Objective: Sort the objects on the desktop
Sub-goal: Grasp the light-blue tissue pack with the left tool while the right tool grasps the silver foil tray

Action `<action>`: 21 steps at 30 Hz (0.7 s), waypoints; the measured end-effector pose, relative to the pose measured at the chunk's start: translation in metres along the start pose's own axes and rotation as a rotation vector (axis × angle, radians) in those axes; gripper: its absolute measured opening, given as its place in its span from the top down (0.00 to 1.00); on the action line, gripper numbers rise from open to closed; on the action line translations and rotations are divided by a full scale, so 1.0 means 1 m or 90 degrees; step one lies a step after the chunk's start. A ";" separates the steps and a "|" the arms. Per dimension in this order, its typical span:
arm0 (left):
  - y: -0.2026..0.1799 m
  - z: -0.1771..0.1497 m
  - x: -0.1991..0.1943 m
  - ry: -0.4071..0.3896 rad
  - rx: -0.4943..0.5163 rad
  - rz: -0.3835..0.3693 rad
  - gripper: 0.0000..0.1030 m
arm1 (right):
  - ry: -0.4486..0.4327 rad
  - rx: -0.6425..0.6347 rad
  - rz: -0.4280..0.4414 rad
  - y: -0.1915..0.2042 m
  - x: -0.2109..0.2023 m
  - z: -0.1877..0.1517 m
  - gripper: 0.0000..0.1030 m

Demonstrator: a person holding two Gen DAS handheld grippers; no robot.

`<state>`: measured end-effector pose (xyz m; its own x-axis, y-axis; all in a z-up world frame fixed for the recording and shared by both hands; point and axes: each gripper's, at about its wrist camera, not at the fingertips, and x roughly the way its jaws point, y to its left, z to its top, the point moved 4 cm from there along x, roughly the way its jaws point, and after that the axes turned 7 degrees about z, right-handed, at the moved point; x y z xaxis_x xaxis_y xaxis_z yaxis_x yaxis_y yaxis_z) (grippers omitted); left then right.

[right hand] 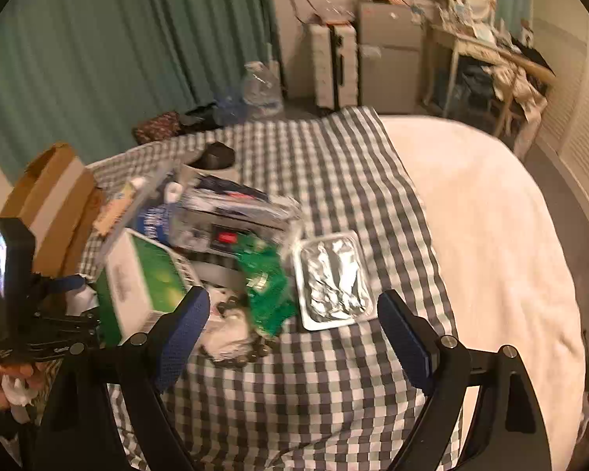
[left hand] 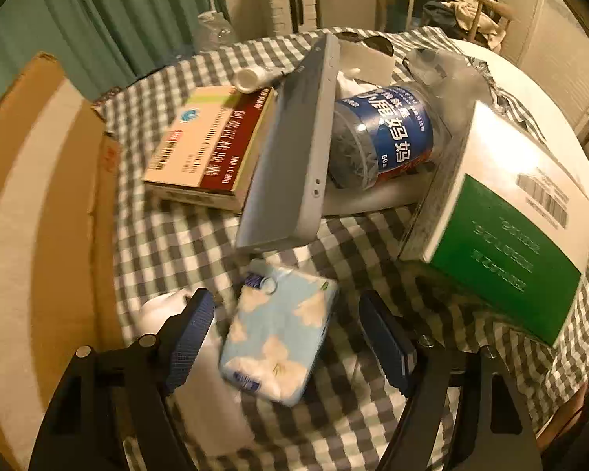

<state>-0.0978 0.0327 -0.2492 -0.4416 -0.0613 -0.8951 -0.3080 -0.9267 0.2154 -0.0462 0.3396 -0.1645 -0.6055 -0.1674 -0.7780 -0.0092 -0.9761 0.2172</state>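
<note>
- Left gripper tips steeply down over the checked cloth; its jaws stand wide, gripping nothing, blue pads clear on both sides.
- Right between them lies the tissue pack, pale blue with cream flowers, near the cloth's front edge. Its long axis runs roughly away from the camera, tilted slightly, so the pads face its long sides. Whether a pad touches it, I cannot tell.
- Right gripper hangs well off, jaws also wide and empty, above bare cloth in front of the foil tray. The left is plainly nearer the pack.
- Writing: the blue canister shows large white Chinese characters and "50"; the medicine box has a red side with Chinese print, Latin script too blurred.
- The green-and-white carton carries a barcode; its text is unreadable.
- The cardboard box waits at the left edge.
</note>
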 end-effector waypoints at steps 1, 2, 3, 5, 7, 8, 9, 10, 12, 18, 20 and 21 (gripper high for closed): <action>0.001 -0.001 0.005 0.004 0.005 0.009 0.23 | 0.005 0.008 -0.004 -0.004 0.003 -0.001 0.15; 0.002 -0.002 0.005 0.008 0.007 0.014 0.24 | 0.010 0.014 -0.009 -0.007 0.006 -0.002 0.15; 0.003 -0.003 0.008 0.013 0.007 0.015 0.24 | 0.014 0.016 -0.015 -0.009 0.009 -0.001 0.15; 0.005 -0.004 0.011 0.013 0.000 0.000 0.24 | 0.023 0.015 -0.030 -0.013 0.016 -0.003 0.15; 0.006 -0.004 0.012 0.012 -0.008 -0.018 0.24 | 0.029 0.018 -0.030 -0.015 0.022 -0.004 0.15; 0.006 -0.005 0.014 0.012 -0.007 -0.025 0.24 | 0.036 0.020 -0.030 -0.016 0.026 -0.004 0.15; 0.005 -0.005 0.015 0.012 -0.005 -0.023 0.24 | 0.040 0.020 -0.033 -0.017 0.029 -0.004 0.15; 0.005 -0.006 0.016 0.012 -0.001 -0.021 0.24 | 0.044 0.017 -0.040 -0.018 0.034 -0.004 0.15; 0.007 -0.007 0.016 0.008 0.000 -0.023 0.24 | 0.057 0.007 -0.059 -0.020 0.045 -0.005 0.16; 0.026 -0.012 0.018 0.033 -0.053 -0.068 0.28 | 0.131 -0.015 -0.090 -0.028 0.078 -0.018 0.28; 0.026 -0.014 0.016 0.029 -0.048 -0.070 0.36 | 0.146 -0.028 -0.098 -0.028 0.087 -0.020 0.28; 0.027 -0.015 0.014 0.030 -0.050 -0.075 0.38 | 0.148 -0.034 -0.103 -0.029 0.091 -0.019 0.28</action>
<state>-0.0998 0.0011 -0.2621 -0.3659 0.0345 -0.9300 -0.2884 -0.9543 0.0781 -0.0862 0.3496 -0.2530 -0.4011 -0.0296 -0.9155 -0.0455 -0.9976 0.0522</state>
